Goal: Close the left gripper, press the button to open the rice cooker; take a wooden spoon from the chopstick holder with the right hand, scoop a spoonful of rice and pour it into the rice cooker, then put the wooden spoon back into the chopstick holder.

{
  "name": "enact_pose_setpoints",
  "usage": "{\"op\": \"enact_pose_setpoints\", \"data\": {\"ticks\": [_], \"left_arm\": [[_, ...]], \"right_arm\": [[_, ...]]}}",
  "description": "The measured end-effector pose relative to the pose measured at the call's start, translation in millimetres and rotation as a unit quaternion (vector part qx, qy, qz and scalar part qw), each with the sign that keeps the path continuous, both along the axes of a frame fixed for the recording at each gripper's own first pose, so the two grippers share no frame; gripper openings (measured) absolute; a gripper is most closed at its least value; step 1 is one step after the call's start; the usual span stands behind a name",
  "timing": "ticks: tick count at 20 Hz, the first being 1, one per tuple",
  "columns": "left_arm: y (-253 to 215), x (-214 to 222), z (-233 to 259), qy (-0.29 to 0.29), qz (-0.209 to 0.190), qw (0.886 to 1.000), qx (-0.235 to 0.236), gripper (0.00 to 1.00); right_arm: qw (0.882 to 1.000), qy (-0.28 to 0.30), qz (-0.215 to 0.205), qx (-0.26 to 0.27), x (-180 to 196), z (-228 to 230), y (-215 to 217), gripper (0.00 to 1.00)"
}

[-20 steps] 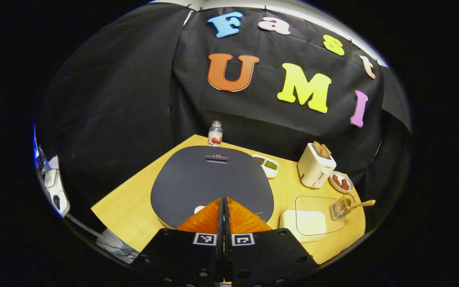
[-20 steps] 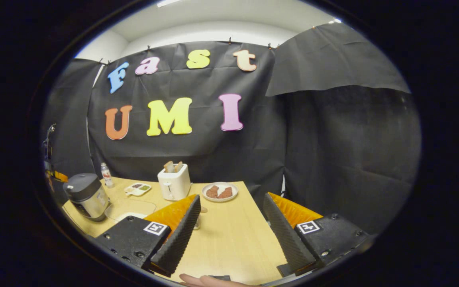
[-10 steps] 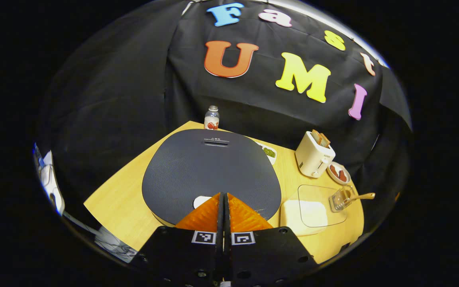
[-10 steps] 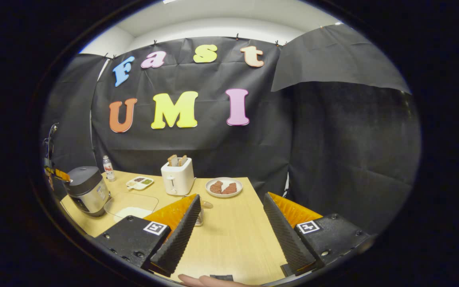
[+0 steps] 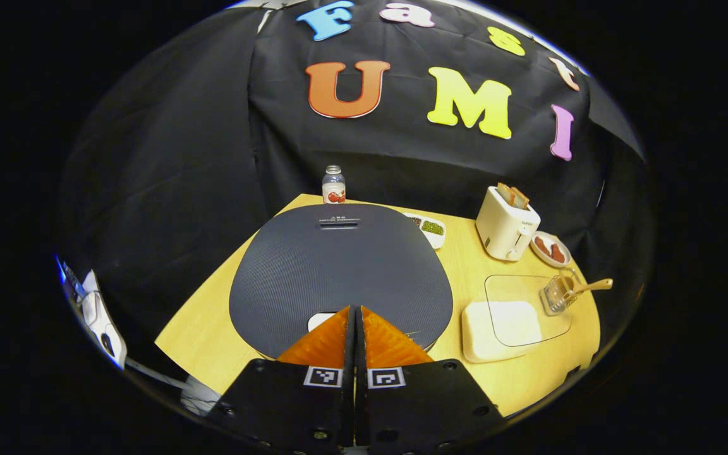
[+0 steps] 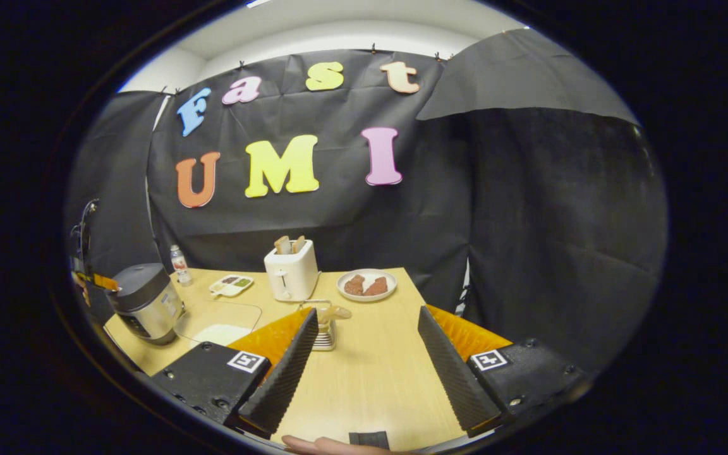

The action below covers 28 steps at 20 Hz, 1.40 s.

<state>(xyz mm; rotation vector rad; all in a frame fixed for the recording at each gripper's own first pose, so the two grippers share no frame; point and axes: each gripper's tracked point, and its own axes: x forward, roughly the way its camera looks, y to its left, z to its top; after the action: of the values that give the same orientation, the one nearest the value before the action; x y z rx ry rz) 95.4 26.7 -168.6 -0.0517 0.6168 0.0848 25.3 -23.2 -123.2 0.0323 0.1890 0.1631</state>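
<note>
In the left gripper view, the left claw [image 5: 355, 311] is seen fully closed with nothing between its fingers, poised at the near edge of the rice cooker [image 5: 340, 272], whose dark lid is still shut. The pale button [image 5: 318, 321] is seen just left of the fingertips; whether it is touched cannot be told. If the press lands off the button, the lid would likely stay latched, or the cooker could be pushed across the worktop [image 5: 212, 328]. To the right of the left claw, the rice container [image 5: 502, 319] and the chopstick holder [image 5: 557, 296] with the wooden spoon [image 5: 588, 287] are found.

In the right gripper view, the right claw [image 6: 367, 319] is held wide open and empty, the chopstick holder just ahead beside its left finger. The leaning spoon could be knocked by an early approach.
</note>
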Motion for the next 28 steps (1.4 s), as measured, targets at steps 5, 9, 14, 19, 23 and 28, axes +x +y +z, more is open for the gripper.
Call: {"op": "enact_pose_setpoints", "data": {"ticks": [5, 9, 14, 19, 23, 28], "left_arm": [[-1.8, -12.1, 59.0, -0.086, 0.035, 0.996, -0.001, 0.01], [-7.3, -31.2, 111.6, -0.158, 0.03, 0.987, 0.016, 0.77], [-13.7, -60.6, 125.3, -0.206, 0.027, 0.977, 0.039, 0.98], [-12.0, -83.5, 124.1, -0.231, 0.012, 0.971, 0.057, 0.95], [-13.5, -94.1, 115.8, -0.253, 0.003, 0.965, 0.072, 0.95], [4.9, -107.4, 123.1, -0.292, 0.013, 0.947, 0.131, 0.96]], "right_arm": [[1.0, -0.002, -0.016, -0.013, -4.3, -8.4, -5.1, 0.99], [1.0, 0.006, -0.023, -0.01, 1.3, -25.5, 1.2, 1.0], [1.0, 0.002, -0.006, 0.0, 28.5, -45.7, 22.4, 0.99], [0.999, 0.024, -0.001, 0.021, 63.7, -81.0, 35.7, 0.99], [0.997, 0.042, 0.005, 0.061, 89.7, -103.9, 56.9, 0.99], [0.997, 0.028, 0.005, 0.074, 132.0, -113.9, 86.1, 1.0]]}}
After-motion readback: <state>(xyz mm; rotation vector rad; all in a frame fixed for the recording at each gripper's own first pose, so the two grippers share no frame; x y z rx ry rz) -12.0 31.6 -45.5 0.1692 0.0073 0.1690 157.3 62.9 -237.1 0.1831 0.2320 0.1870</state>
